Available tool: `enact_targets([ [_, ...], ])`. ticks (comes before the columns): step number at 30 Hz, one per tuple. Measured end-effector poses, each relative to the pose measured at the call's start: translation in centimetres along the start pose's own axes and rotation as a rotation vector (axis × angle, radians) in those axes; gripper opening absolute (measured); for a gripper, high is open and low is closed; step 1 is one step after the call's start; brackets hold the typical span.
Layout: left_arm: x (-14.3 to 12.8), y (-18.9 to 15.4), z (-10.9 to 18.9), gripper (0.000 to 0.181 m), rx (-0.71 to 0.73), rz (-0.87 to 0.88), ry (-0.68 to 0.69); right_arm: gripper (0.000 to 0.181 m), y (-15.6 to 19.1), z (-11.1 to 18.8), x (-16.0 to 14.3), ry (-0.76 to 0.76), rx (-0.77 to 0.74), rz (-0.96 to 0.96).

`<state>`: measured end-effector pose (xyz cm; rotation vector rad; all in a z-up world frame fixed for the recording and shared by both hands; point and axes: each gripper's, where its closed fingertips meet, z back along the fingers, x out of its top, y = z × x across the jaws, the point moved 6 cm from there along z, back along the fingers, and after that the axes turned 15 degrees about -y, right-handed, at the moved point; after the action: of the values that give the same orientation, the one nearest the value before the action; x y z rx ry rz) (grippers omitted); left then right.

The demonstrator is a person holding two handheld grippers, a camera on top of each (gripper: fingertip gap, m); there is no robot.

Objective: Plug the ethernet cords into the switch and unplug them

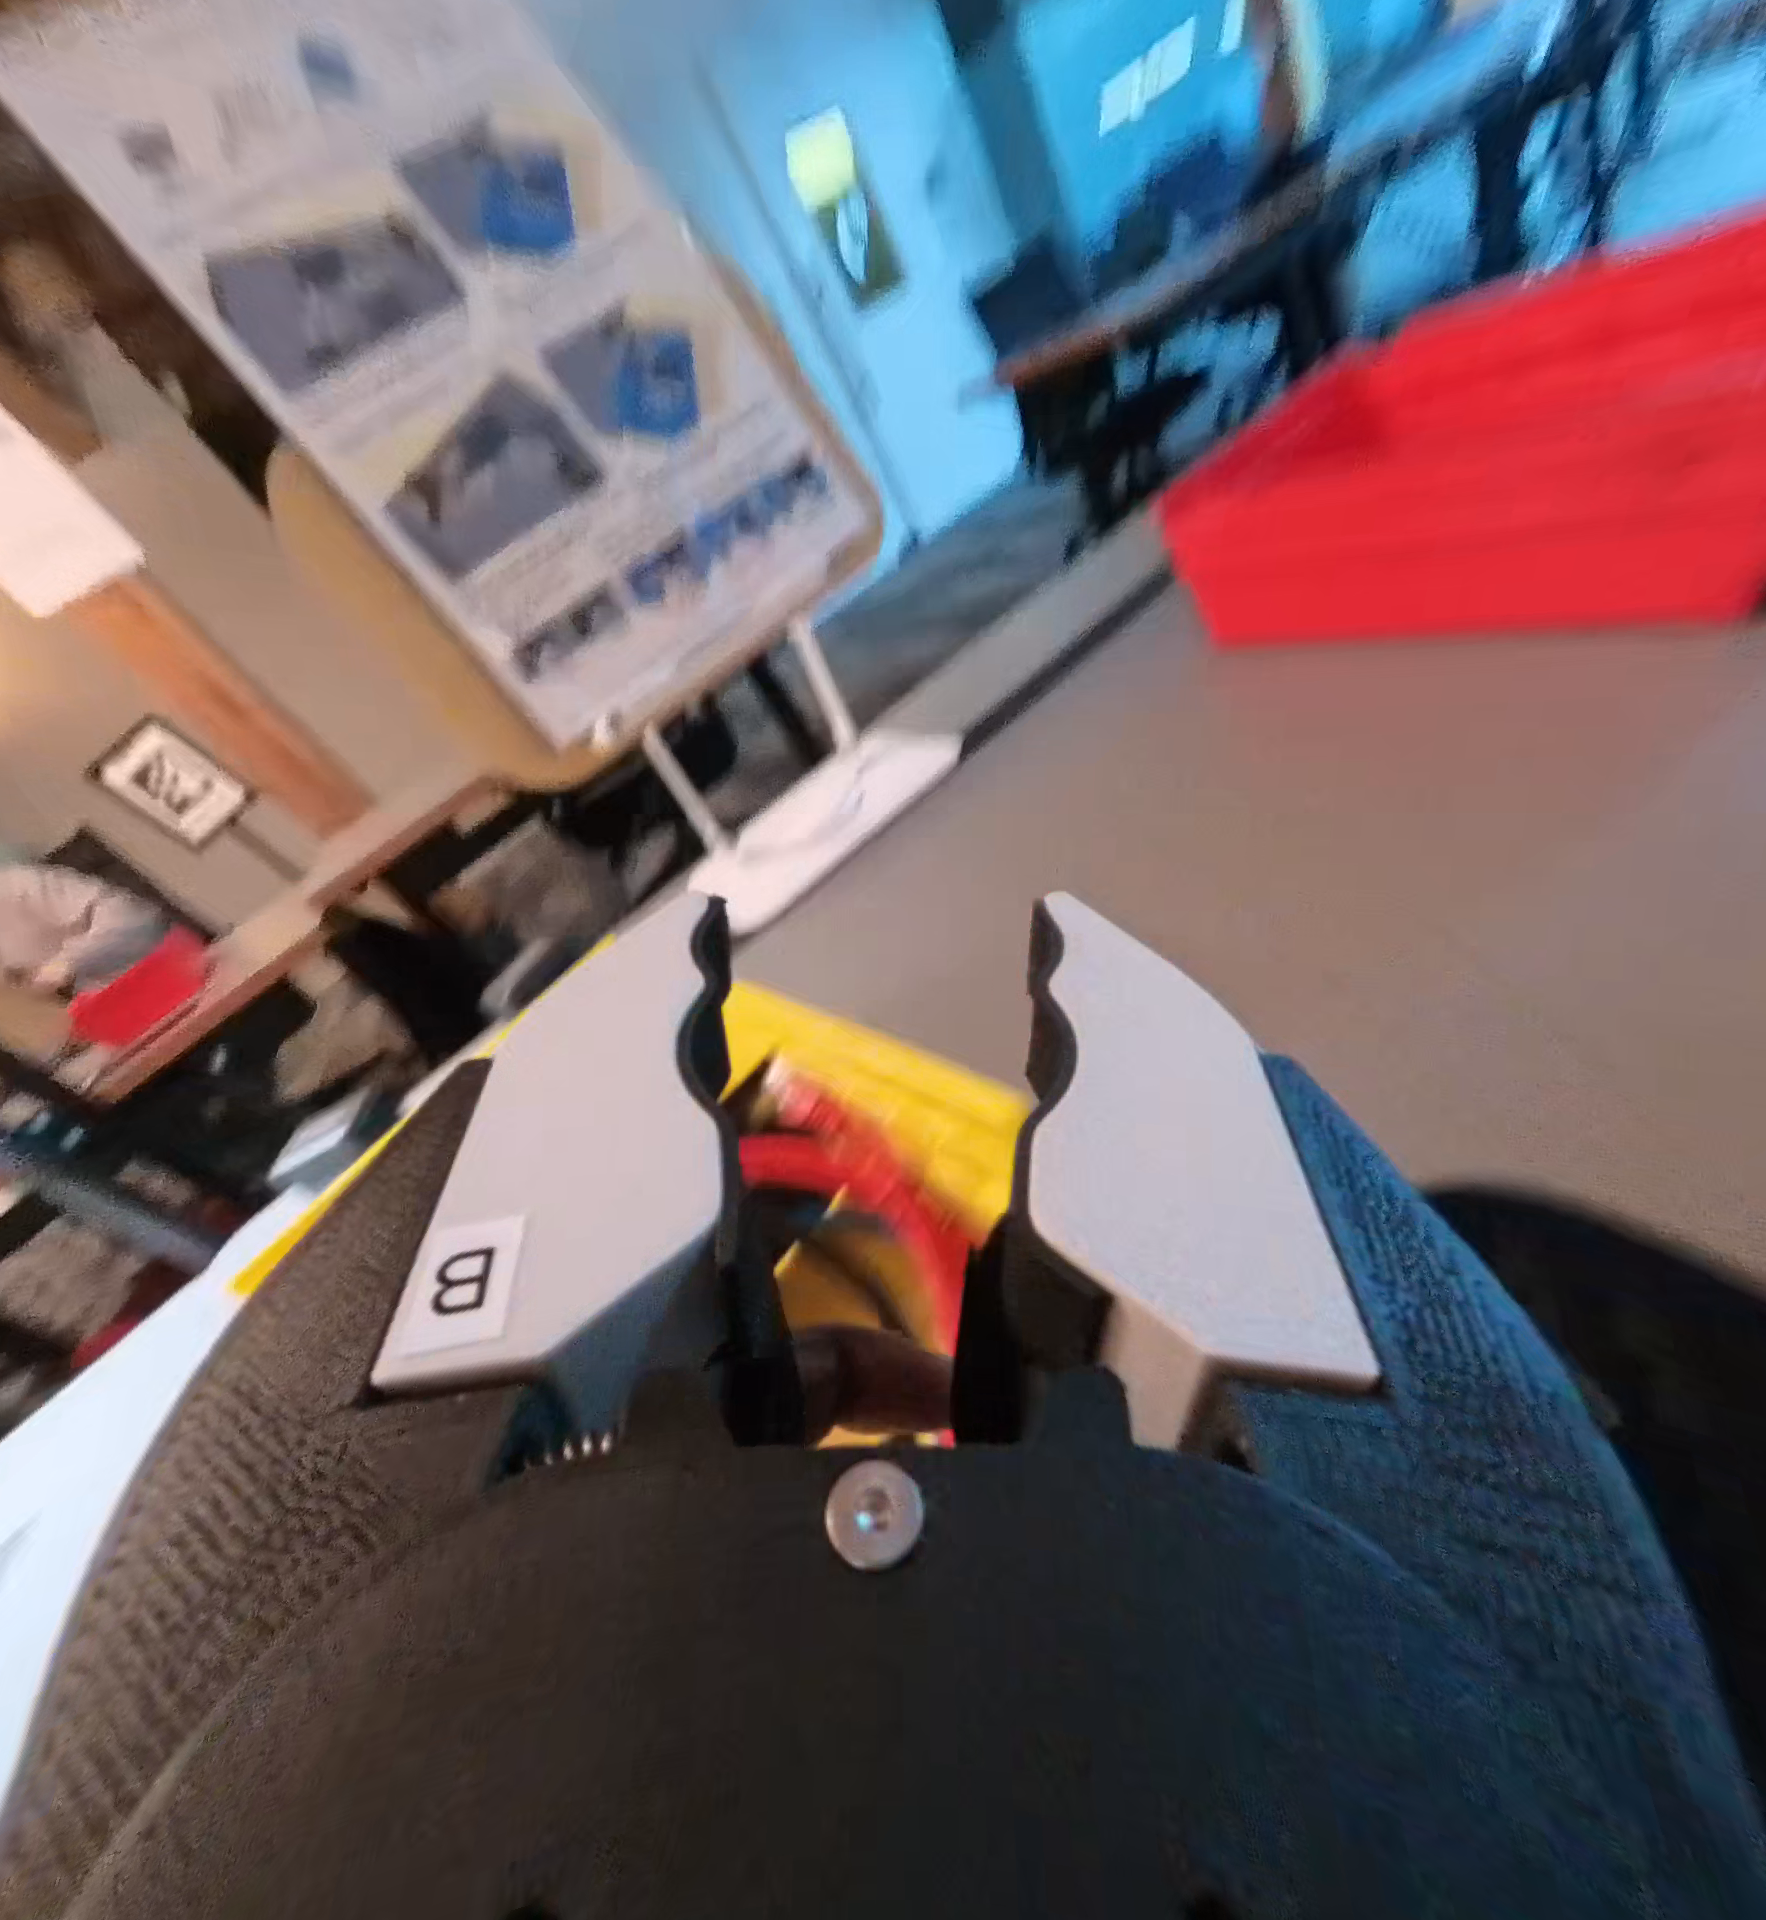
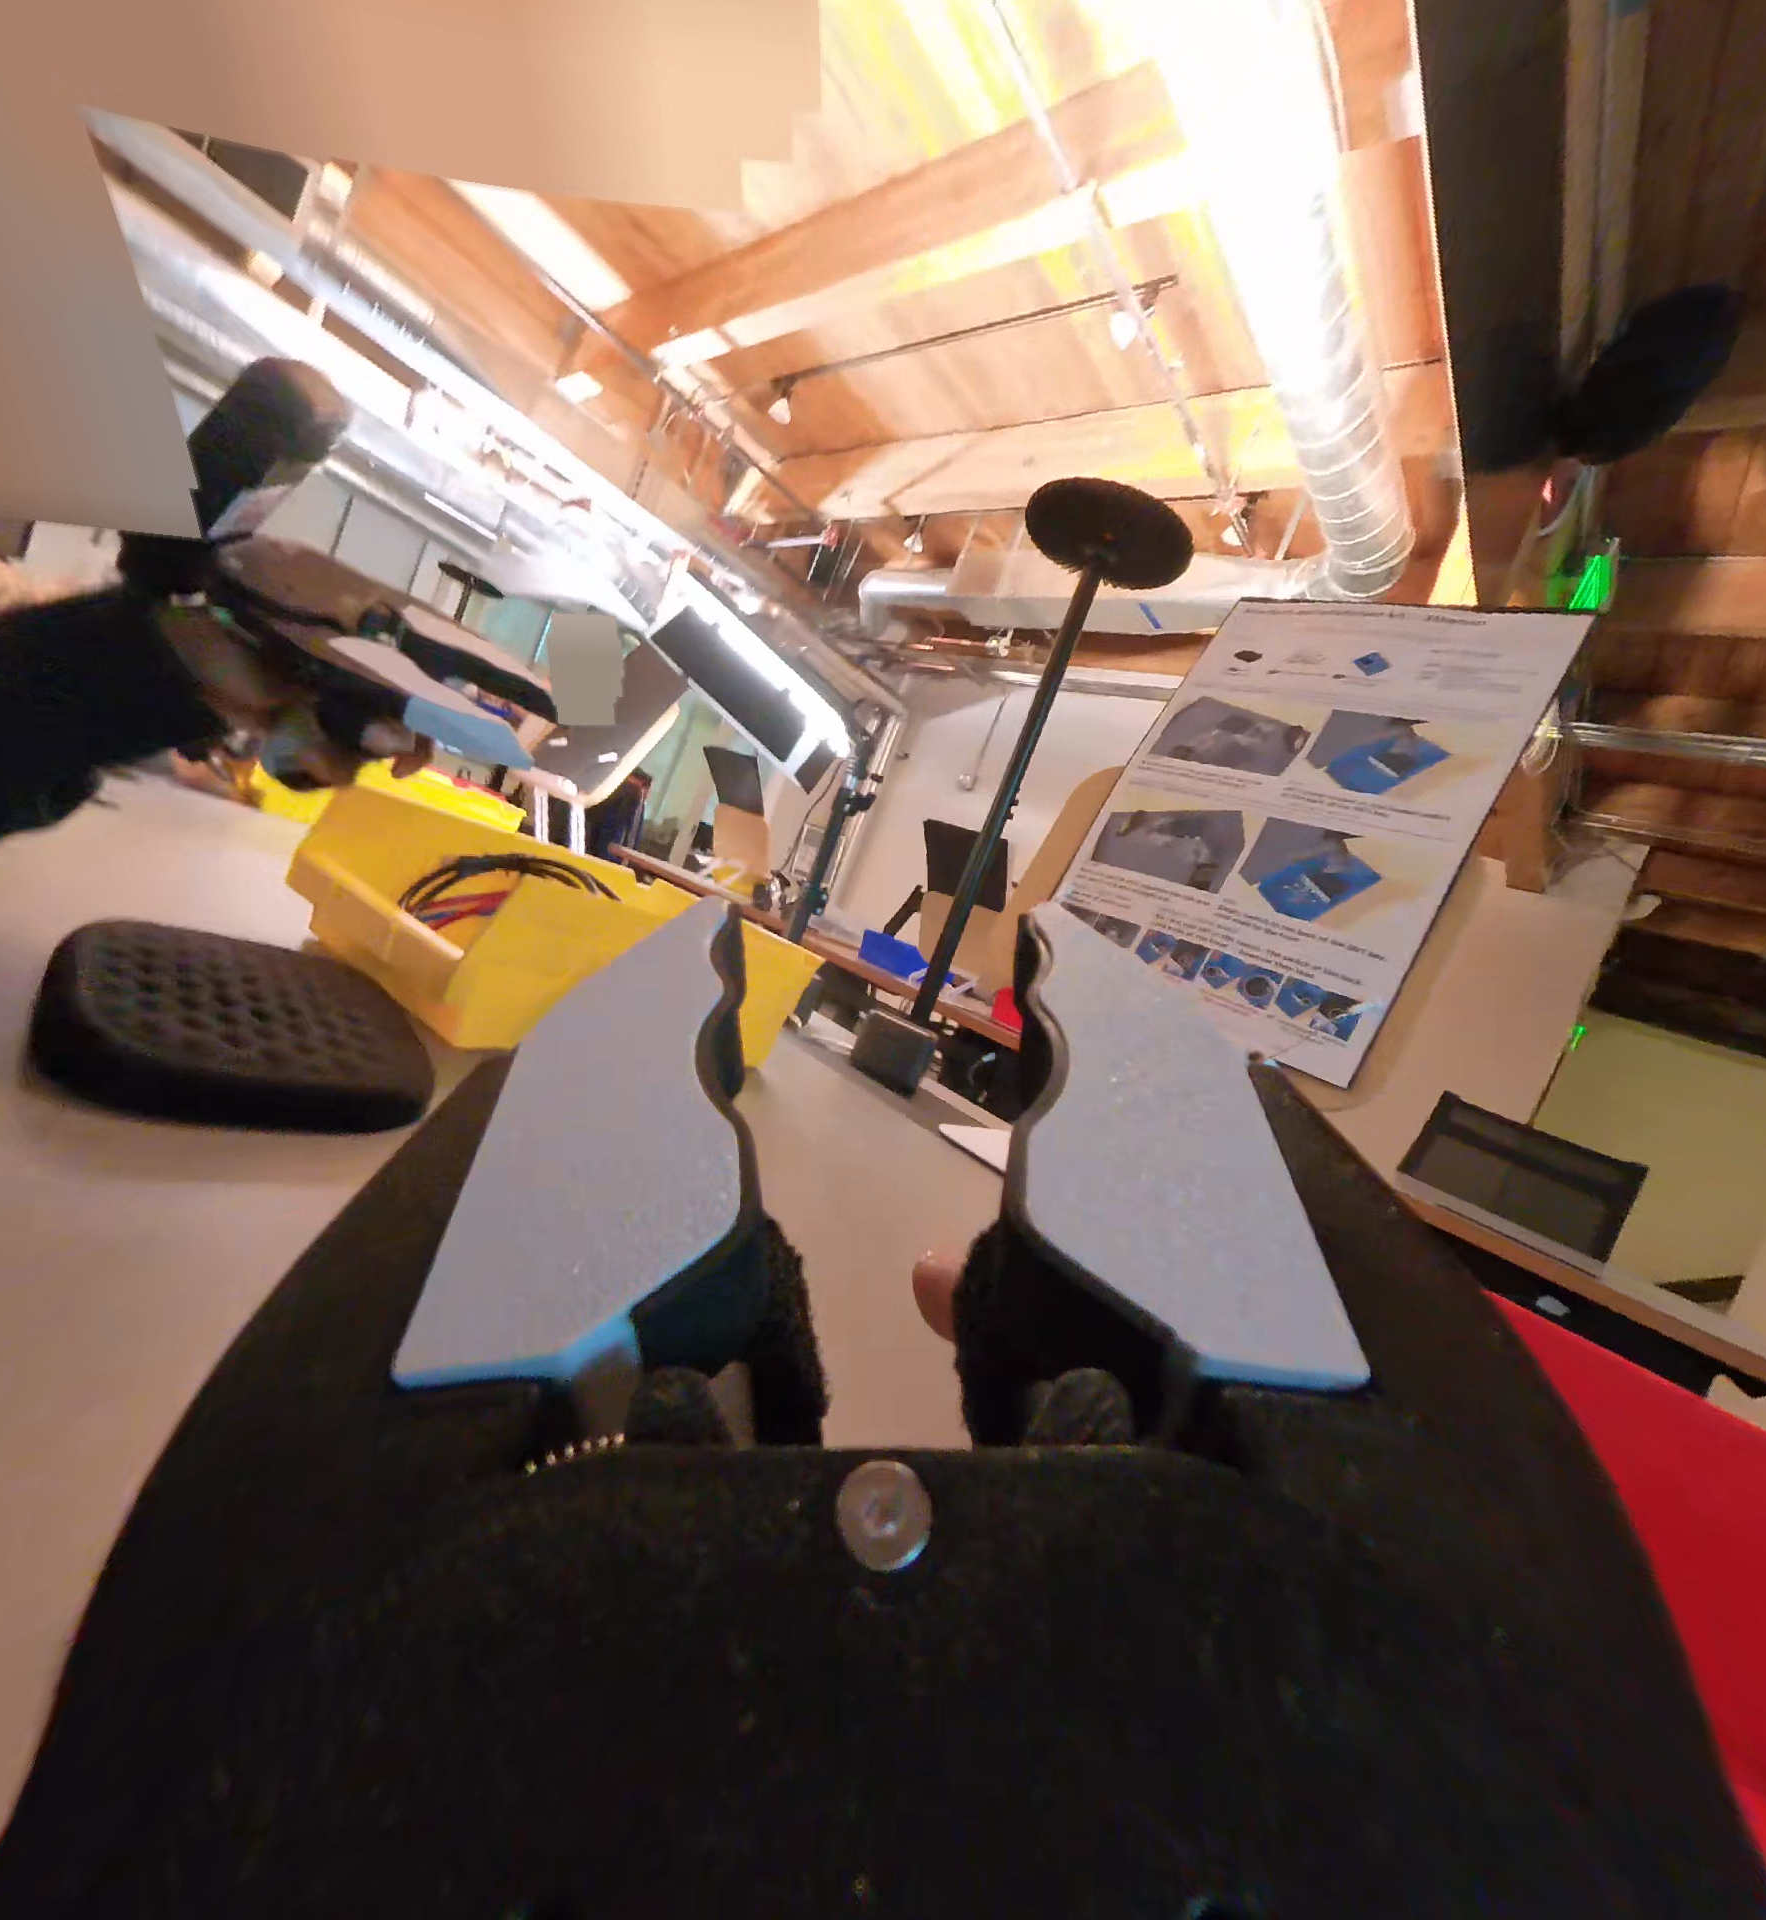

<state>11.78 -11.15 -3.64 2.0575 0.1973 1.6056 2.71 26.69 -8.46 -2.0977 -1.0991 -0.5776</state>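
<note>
My left gripper (image 1: 879,935) spread over yellow bin (image 1: 920,1081) | right gripper (image 2: 874,940) spread, empty | risk: blurred view, I snag tangled cords (image 1: 858,1174)

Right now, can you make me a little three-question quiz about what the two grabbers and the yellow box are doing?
1. True or false: the right gripper is clamping a cord.
2. Which colour is the bin holding the cords? A) green B) yellow C) white
3. Fill in: the left gripper hangs above the ____ bin.

Key:
1. False. Its jaws stand apart with nothing between them.
2. B. The yellow bin sits on the grey table, with cords inside.
3. Yellow. In the left wrist view its own jaws are open too.
</note>
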Motion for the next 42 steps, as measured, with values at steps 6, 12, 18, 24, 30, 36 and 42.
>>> enact_targets([
  [6, -7.5, 8.8, 1.2, 0.054, 0.088, -0.049, 0.599, 0.048, -0.1, 0.0, -0.3, 0.022, 0.001, -0.007],
  [12, -11.8, 11.5, 1.0, 0.032, 0.078, -0.049, 0.910, 0.047, -0.1, 0.0, -0.3, 0.027, -0.004, 0.002],
  [18, -10.0, 11.1, 1.4, 0.012, 0.093, -0.156, 0.872, 0.047, 0.2, -0.1, -0.6, 0.053, 0.014, 0.025],
  [24, -3.6, 10.9, 2.2, 0.012, 0.271, -0.262, 0.610, 0.047, 0.3, 0.0, -0.7, 0.059, 0.026, 0.026],
  [30, 3.3, 5.1, 0.7, 0.012, 0.177, -0.292, 0.224, 0.043, 0.9, -0.3, -1.0, 0.115, 0.065, 0.093],
  [36, 6.4, -4.9, -1.8, 0.012, -0.256, -0.076, 0.007, 0.055, 4.4, -2.5, 0.8, 0.096, 0.232, 0.506],
  [42, 6.2, -10.6, -2.9, 0.011, -0.500, 0.042, -0.011, 0.054, 7.6, -5.1, 3.6, -0.012, 0.345, 0.685],
])
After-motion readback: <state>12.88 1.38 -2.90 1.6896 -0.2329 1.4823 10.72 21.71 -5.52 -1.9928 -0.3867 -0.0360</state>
